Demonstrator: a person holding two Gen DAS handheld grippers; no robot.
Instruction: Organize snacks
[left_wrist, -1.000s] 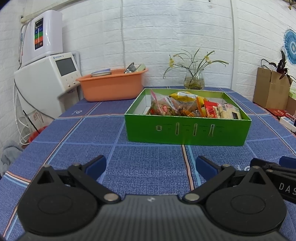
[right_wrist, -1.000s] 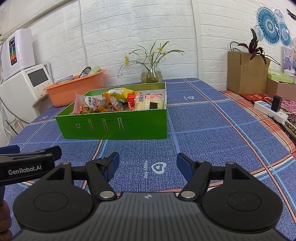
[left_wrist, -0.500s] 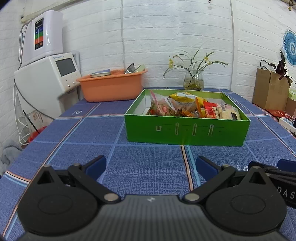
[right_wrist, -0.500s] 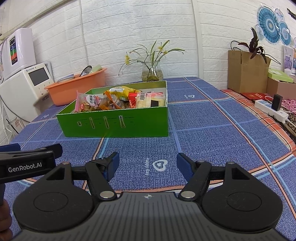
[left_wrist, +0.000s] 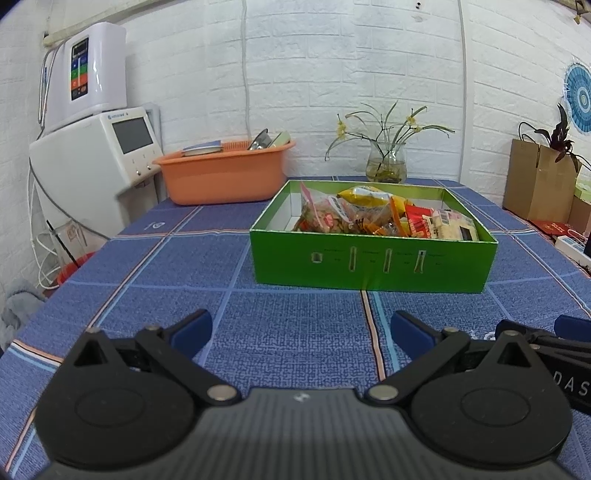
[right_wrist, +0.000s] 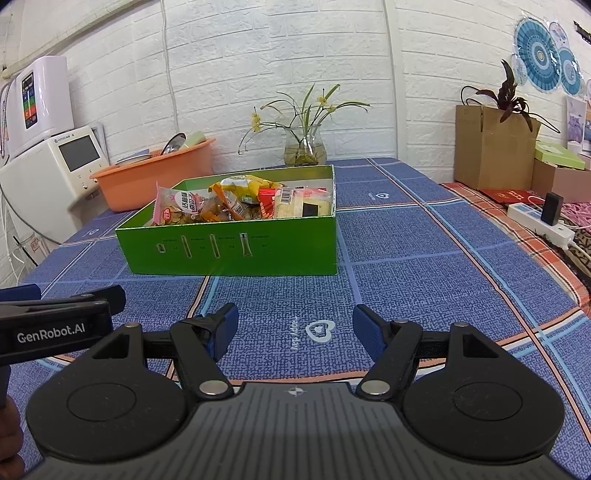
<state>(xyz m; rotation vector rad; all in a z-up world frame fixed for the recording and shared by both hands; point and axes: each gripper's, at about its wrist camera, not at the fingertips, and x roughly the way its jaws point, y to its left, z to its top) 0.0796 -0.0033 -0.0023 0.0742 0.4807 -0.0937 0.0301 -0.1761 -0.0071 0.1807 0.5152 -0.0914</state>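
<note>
A green box (left_wrist: 373, 267) (right_wrist: 229, 254) stands on the blue checked tablecloth, holding several snack packets (left_wrist: 384, 219) (right_wrist: 236, 203) piled together. My left gripper (left_wrist: 301, 328) is open and empty, low over the cloth, well in front of the box. My right gripper (right_wrist: 295, 325) is open and empty too, in front of the box and a little to its right. Each gripper shows at the edge of the other's view, the right one in the left wrist view (left_wrist: 554, 339), the left one in the right wrist view (right_wrist: 59, 314).
An orange basin (left_wrist: 225, 173) with dishes and a glass vase of flowers (left_wrist: 386, 166) stand behind the box by the brick wall. A white appliance (left_wrist: 92, 162) is at the far left. A cardboard box (right_wrist: 491, 147) and power strip (right_wrist: 539, 221) lie right.
Both grippers have drawn back a little from the green box and dropped slightly. Their jaws stay open and nothing was picked up.
</note>
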